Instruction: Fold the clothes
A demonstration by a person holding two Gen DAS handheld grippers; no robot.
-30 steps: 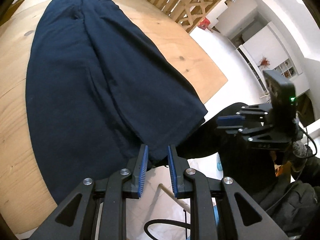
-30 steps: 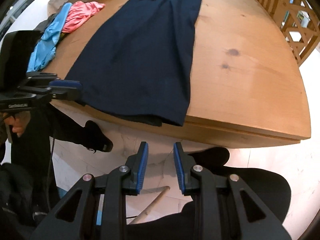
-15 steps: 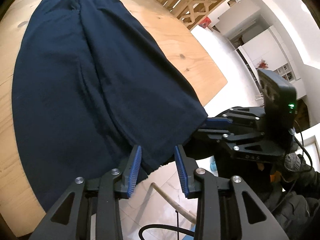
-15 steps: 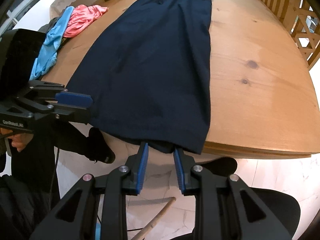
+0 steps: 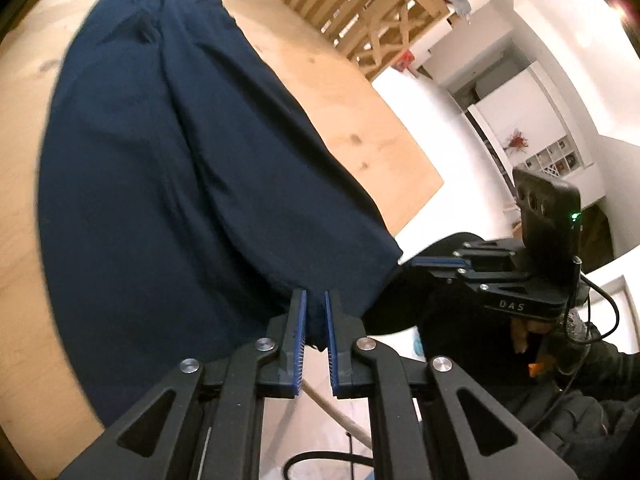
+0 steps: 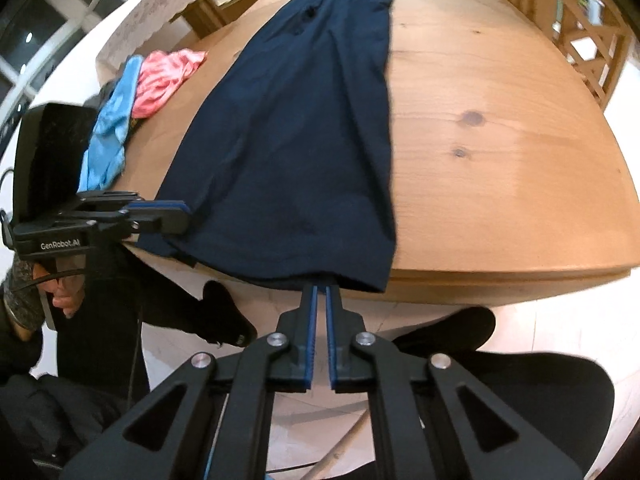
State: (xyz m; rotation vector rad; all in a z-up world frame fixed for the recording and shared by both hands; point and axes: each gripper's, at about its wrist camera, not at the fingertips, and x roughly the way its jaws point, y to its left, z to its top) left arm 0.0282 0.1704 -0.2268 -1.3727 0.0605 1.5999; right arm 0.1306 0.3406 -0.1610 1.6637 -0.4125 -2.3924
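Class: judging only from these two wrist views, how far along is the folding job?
Done: the navy garment lies spread flat on the wooden table. In hand: the left gripper and right gripper both pinch its near hem. Left: no fold is made, and the pink and blue clothes are untouched.

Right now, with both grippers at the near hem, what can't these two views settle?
- Right wrist view: the dark item under the blue cloth and pink cloth is mostly covered, so unidentifiable.
- Both views: the navy garment is stacked in layers; what lies beneath is hidden.
- Left wrist view: the left gripper pinches fabric, but how many layers cannot be told.
- Right wrist view: the right gripper bites only the hem edge; depth unclear.
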